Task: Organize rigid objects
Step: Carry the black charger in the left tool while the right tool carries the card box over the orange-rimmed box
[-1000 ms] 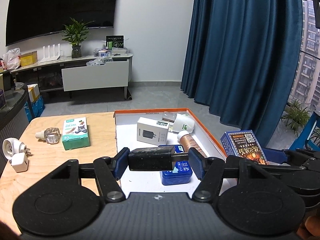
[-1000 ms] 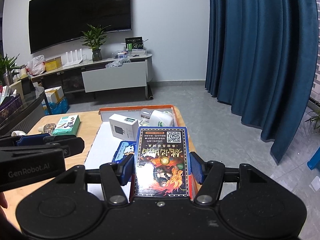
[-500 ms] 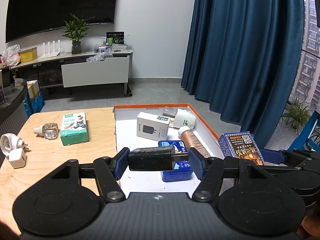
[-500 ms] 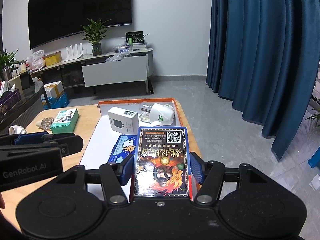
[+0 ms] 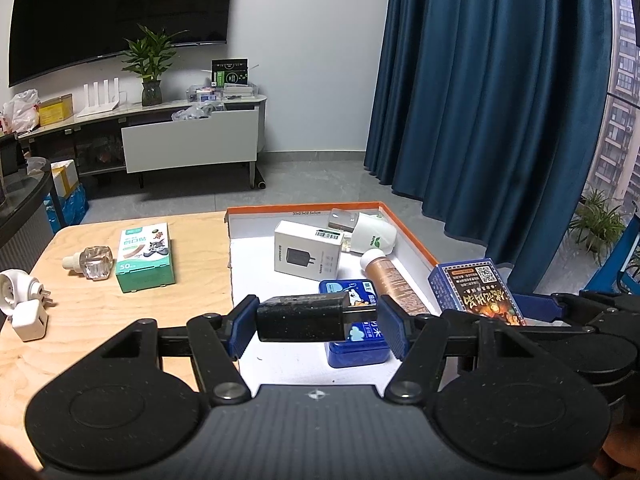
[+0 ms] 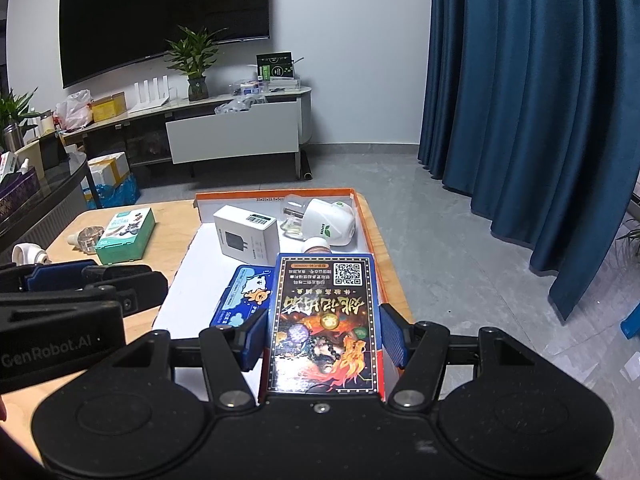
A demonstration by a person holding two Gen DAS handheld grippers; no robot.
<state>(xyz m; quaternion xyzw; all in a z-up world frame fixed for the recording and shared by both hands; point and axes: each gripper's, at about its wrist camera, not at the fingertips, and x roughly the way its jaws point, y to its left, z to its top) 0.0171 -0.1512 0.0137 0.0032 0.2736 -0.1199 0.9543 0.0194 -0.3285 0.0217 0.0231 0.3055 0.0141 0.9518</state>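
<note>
My left gripper is shut on a black charger block, held above the near left part of the orange-rimmed white tray. My right gripper is shut on a dark blue box with fiery artwork and a QR code, hanging over the tray's near right side; the same box shows at right in the left wrist view. Inside the tray lie a white charger box, a blue tin, a copper tube and a white plug-in device.
On the wooden table left of the tray lie a green box, a small glass bottle, and two white plugs near the left edge. The tray's near left floor is bare. Blue curtains hang at right.
The right gripper with the blue box has edged forward and slightly down toward the tray. The left gripper has stayed almost still.
</note>
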